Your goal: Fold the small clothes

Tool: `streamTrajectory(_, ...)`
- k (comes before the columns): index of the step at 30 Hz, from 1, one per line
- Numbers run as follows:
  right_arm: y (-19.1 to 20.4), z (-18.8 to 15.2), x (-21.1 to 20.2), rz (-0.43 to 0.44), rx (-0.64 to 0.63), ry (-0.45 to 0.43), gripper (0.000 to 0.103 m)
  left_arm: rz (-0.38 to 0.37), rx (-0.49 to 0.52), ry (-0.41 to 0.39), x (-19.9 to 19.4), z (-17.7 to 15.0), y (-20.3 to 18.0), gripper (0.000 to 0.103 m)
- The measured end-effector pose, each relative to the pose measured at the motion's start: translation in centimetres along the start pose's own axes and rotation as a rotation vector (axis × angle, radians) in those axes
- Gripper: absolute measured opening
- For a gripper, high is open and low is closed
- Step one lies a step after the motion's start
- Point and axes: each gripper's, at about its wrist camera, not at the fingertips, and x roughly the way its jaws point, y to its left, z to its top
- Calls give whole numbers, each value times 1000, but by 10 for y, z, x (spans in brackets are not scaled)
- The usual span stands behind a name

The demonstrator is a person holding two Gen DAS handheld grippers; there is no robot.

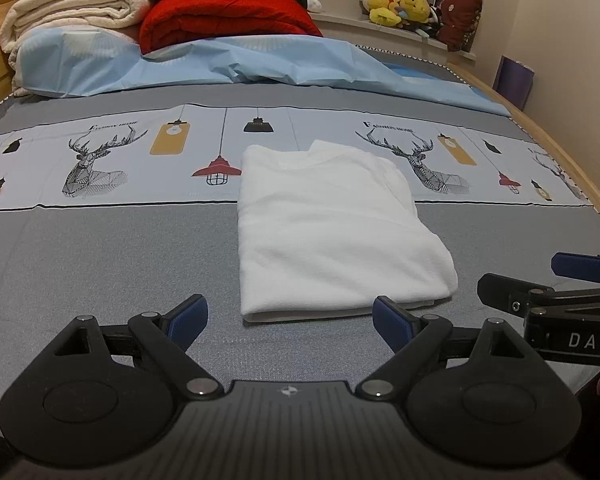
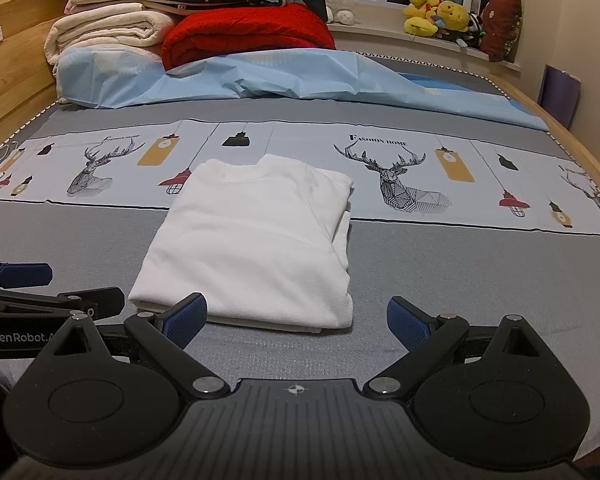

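A white small shirt (image 1: 332, 232) lies folded into a rectangle on the grey bed cover (image 1: 100, 264), collar end toward the pillows. My left gripper (image 1: 290, 320) hovers open just short of its near edge, nothing between the blue pads. In the right wrist view the same folded shirt (image 2: 256, 240) lies ahead, and my right gripper (image 2: 298, 318) is open at its near edge, empty. Each view catches the other gripper from the side: the right gripper (image 1: 540, 284) at the right edge, the left gripper (image 2: 44, 284) at the left edge.
Folded blankets, a red quilt (image 1: 224, 16) and a light blue sheet (image 1: 236, 64) pile at the head of the bed. Plush toys (image 2: 440, 16) sit on the window ledge. A wooden bed frame (image 2: 560, 128) runs along the right, with a wall beyond.
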Motion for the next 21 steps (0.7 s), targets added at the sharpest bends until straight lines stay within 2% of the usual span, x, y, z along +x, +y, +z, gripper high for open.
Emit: streamTrajectory(21,2,0,0,-1,1,0,97,-3,5,-2,0,1,-1,93)
